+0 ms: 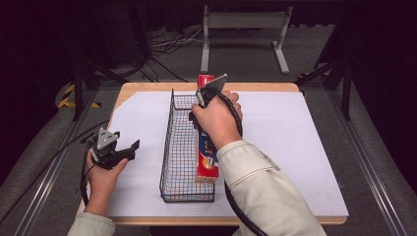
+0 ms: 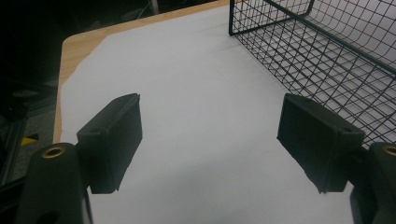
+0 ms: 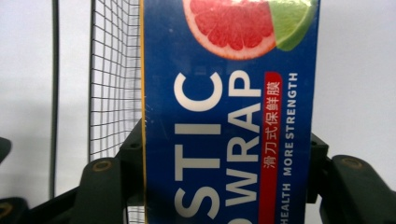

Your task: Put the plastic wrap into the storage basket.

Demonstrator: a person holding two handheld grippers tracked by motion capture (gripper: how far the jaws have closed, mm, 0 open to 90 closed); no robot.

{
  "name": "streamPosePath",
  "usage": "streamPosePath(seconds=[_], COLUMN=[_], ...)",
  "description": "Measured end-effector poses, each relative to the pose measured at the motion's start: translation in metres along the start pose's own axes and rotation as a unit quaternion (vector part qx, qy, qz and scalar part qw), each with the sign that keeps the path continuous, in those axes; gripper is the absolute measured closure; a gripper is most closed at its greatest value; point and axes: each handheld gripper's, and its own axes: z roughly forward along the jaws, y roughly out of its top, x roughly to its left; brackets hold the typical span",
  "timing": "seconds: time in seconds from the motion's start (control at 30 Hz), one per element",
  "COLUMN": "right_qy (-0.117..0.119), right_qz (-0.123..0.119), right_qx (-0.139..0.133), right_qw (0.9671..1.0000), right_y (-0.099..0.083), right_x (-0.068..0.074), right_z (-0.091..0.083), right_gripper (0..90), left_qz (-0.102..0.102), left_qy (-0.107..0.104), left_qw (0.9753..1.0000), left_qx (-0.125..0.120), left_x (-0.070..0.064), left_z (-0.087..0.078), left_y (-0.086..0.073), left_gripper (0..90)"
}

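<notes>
Right hand-held gripper (image 3: 224, 158): it is closed on the long blue and red cardboard box of plastic wrap (image 3: 229, 116), which is clamped across its width between the two black jaws, one pressed against each long side.
Left hand-held gripper (image 2: 210, 135): its jaws are spread wide, nothing is held between them, and white paper is seen in the gap.
Box relative to the right hand-held gripper: the box (image 1: 207, 164) is gripped at its far half and runs lengthwise along the right wall of the black wire mesh basket (image 1: 179, 147), its near end lying by the basket's near right corner, below the person's sleeve.
Basket relative to the left hand-held gripper: the basket (image 2: 327, 56) stands just beside the right-hand jaw, apart from it.
High view: the left hand-held gripper (image 1: 125, 150) is held over the white sheet (image 1: 295, 142) on the wooden counter (image 1: 147, 87), well apart from the right hand-held gripper (image 1: 204, 98).
Right gripper view: the box's print is made legible, with white letters, a cut grapefruit and a lime wedge; in the high view the lettering is too small to read.
</notes>
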Motion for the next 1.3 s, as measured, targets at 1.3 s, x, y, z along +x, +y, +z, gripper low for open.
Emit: streamPosePath(seconds=[1.3], right_qy=[-0.020], right_qz=[0.004], right_qx=[0.020], right_qw=[0.9996], right_y=[-0.018], right_x=[0.016], right_z=[0.072], right_gripper=[39.9], left_qz=[-0.004], left_qy=[-0.001], left_qw=[1.0000], left_qx=[0.002], left_x=[0.001], left_z=[0.003], left_y=[0.000], left_gripper=[22.2])
